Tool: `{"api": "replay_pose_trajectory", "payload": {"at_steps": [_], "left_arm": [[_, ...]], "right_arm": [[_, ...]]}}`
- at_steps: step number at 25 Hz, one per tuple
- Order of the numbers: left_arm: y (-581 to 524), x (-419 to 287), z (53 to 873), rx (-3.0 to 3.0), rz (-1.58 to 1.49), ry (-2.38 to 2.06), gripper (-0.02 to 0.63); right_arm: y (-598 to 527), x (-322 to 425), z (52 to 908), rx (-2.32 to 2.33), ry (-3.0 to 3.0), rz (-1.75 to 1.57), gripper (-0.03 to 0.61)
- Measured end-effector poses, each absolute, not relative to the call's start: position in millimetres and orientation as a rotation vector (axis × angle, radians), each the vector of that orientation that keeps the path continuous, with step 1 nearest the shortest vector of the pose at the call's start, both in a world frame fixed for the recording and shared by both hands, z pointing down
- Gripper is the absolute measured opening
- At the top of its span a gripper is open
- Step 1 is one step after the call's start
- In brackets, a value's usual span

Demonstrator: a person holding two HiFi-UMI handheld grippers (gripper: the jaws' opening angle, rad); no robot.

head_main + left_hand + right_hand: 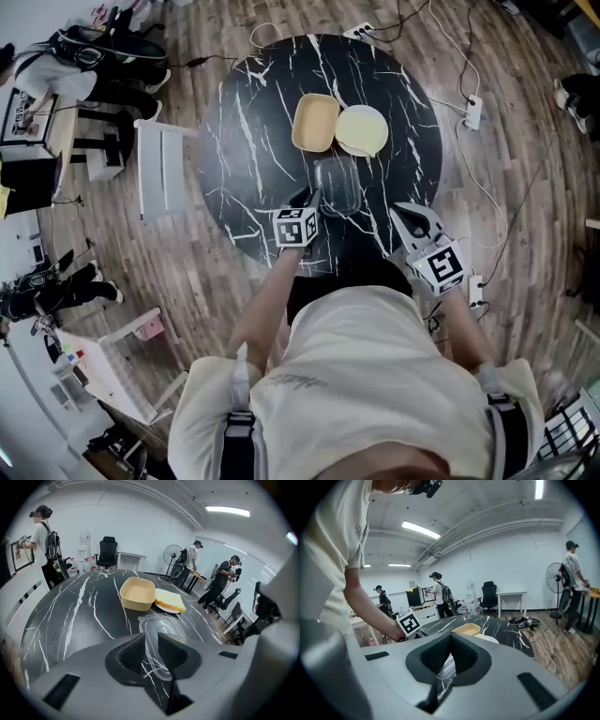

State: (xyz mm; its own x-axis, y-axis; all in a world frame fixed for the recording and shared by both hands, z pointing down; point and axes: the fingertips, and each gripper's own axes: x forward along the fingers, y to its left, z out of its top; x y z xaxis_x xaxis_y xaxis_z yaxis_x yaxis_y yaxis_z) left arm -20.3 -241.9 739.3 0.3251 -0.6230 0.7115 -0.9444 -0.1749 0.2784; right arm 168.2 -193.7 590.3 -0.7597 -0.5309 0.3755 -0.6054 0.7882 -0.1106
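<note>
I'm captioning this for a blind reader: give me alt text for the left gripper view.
The left tool, jaws narrowly parted, frames the near end of a clear plastic lid lying on a round black marble table, with a beige rectangular tray beyond.

Stands bent forward with both arms reaching to the far side. Extends the left forearm [265,302] bare and nearly straight, holding the left gripper [309,200] farther out, near the middle, jaws parted by a narrow gap. Holds the right gripper [412,219] nearer and off to the right on the right forearm [466,323], angled far-left, jaw tips meeting.
</note>
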Motion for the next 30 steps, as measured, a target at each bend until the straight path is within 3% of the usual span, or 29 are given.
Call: {"api": "replay_pose_trajectory", "payload": {"at_steps": [16,20,30], "left_arm": [[-247,-25,798,1.778,0.686,-1.341,0.080],[-247,-20,799,1.801,0.709,-1.317,0.041],[-252,-14,796,1.744,0.612,-1.287,0.018]], "right_arm": [[-193,182,609,0.864,-2.608,0.393,0.006],[-195,184,611,0.862,-2.611,0.399,0.006],[-197,184,610,0.888,-2.630,0.399,0.006]]}}
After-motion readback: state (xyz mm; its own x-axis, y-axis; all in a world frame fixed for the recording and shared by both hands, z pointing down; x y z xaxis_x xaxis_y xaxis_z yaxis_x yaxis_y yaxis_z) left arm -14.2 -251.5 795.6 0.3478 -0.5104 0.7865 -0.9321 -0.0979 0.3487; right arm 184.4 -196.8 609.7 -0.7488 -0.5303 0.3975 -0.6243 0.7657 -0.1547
